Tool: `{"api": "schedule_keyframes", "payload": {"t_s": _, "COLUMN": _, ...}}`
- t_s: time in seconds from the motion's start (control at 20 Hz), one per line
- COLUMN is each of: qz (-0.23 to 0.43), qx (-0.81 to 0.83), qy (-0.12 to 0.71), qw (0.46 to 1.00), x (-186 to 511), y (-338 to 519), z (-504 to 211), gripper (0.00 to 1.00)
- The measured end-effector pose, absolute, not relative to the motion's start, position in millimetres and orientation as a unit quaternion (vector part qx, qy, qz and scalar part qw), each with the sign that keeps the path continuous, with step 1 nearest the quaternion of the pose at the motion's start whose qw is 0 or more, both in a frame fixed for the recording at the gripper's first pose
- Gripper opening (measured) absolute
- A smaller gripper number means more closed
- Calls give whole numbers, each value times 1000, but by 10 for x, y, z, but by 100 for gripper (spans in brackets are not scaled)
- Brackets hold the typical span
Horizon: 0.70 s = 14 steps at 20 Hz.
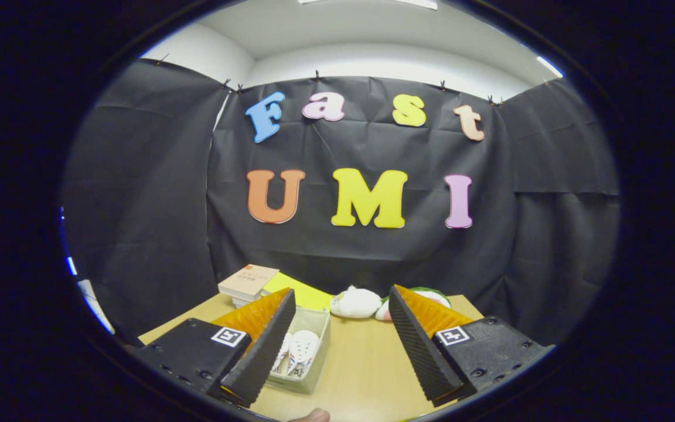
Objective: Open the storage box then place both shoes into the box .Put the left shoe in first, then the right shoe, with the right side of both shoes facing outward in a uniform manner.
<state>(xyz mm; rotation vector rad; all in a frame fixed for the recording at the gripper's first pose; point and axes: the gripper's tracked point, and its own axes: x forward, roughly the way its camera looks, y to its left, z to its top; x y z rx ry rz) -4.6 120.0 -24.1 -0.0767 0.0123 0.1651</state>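
My gripper stands open above the wooden table, with nothing between its fingers. A pale storage box sits on the table just right of the left finger, partly hidden behind it. It is open, and its yellow-green lid is swung back behind it. Inside the box lie white shoes with their soles facing up. How many shoes are in there I cannot tell.
A stack of books lies at the back left of the table. Two soft plush toys, one white and one with green, rest at the table's far edge. A fingertip shows at the near edge.
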Motion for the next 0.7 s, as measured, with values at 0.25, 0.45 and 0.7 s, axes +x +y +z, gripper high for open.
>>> {"api": "schedule_keyframes", "payload": {"t_s": 0.25, "qz": 88, "qx": -53, "qy": 9, "qw": 995, "x": -378, "y": 1042, "z": -226, "gripper": 100}}
{"api": "schedule_keyframes", "payload": {"t_s": 0.45, "qz": 78, "qx": -59, "qy": -2, "qw": 995, "x": -526, "y": 812, "z": -150, "gripper": 100}}
{"api": "schedule_keyframes", "payload": {"t_s": 0.7, "qz": 64, "qx": -38, "qy": 20, "qw": 997, "x": -488, "y": 493, "z": -217, "gripper": 100}}
